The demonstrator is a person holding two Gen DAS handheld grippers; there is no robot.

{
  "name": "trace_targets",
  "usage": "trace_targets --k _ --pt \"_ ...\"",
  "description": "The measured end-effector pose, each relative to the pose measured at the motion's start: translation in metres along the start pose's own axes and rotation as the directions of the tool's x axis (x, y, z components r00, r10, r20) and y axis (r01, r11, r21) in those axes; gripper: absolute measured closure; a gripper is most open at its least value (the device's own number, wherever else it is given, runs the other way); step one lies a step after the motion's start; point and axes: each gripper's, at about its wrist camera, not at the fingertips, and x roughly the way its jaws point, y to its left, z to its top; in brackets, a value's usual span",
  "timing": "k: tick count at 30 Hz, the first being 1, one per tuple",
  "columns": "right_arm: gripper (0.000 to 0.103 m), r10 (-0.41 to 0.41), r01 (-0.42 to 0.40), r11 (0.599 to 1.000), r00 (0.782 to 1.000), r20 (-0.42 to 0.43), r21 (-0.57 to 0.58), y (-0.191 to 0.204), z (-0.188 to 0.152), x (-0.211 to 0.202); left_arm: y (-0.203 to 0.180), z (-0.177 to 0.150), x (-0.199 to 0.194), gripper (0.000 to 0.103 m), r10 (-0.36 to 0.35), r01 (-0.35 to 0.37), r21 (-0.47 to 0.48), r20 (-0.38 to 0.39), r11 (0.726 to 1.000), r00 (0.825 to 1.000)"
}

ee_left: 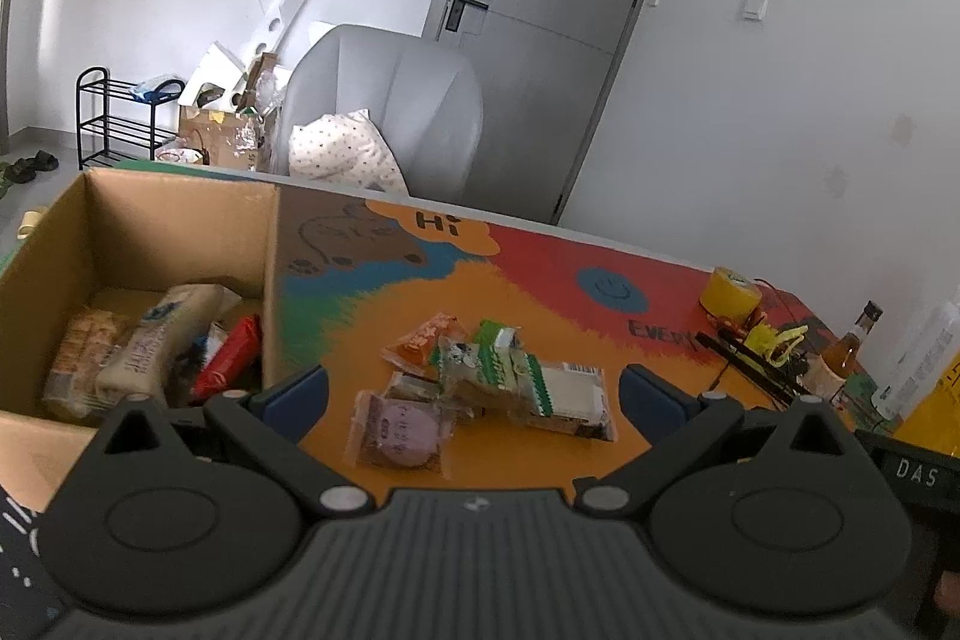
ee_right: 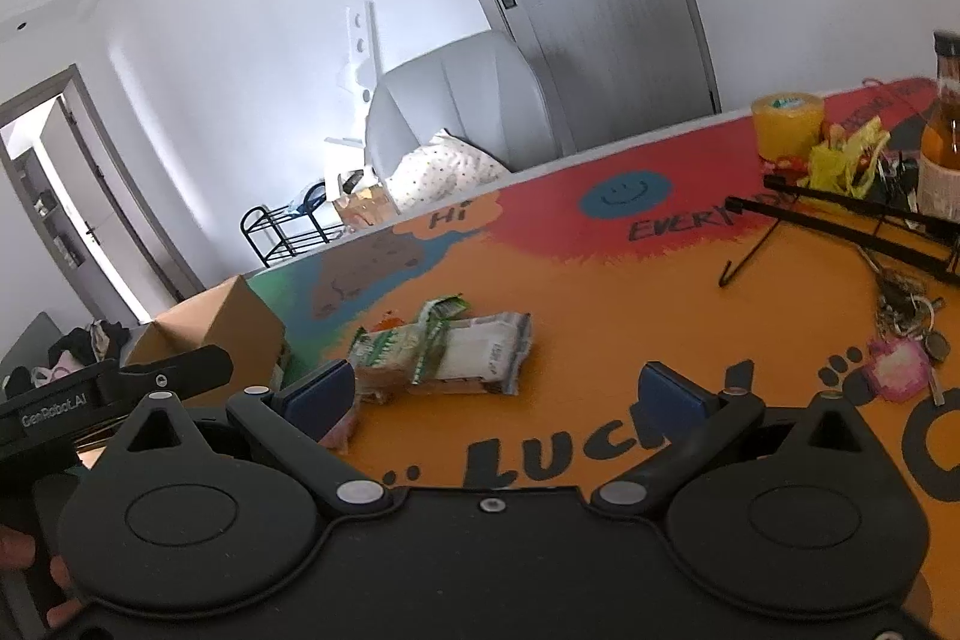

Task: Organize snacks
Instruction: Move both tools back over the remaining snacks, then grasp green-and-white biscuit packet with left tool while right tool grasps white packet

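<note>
A small heap of wrapped snacks lies on the colourful table mat: a purple round-cake packet, an orange packet, a green-and-clear packet and a white wafer packet. My left gripper hovers open just in front of the heap, its jaws wide apart and empty. To the left stands an open cardboard box holding several snacks, among them a red packet. The right wrist view shows the heap ahead and left of my right gripper, also open and empty, and the box at far left.
A yellow tape roll, a black wire stand, a bottle and keys crowd the table's right side. A grey chair with a dotted pillow stands behind the table. The left gripper's body shows at the right view's left edge.
</note>
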Motion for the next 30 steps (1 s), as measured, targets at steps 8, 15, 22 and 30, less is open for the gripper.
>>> trace_targets --k 8,15,22,30 --pt "0.000 0.015 -0.014 0.999 1.000 -0.023 0.040 -0.013 -0.003 0.020 -0.006 -0.006 0.022 0.004 0.007 -0.007 0.015 -0.035 1.000 0.999" --pt "0.003 0.037 -0.035 0.998 0.999 -0.035 0.043 -0.015 0.000 0.035 -0.017 -0.009 0.039 0.009 0.029 -0.028 0.035 -0.029 0.999 0.999" --pt "0.017 0.052 -0.048 0.996 0.997 -0.059 0.074 -0.023 0.004 0.052 -0.029 -0.004 0.053 0.019 0.028 -0.027 0.043 -0.033 0.999 0.999" --pt "0.025 0.053 -0.042 0.992 0.994 -0.091 0.116 -0.033 0.012 0.073 -0.039 -0.002 0.082 0.019 0.035 -0.033 0.026 -0.068 0.999 0.997"
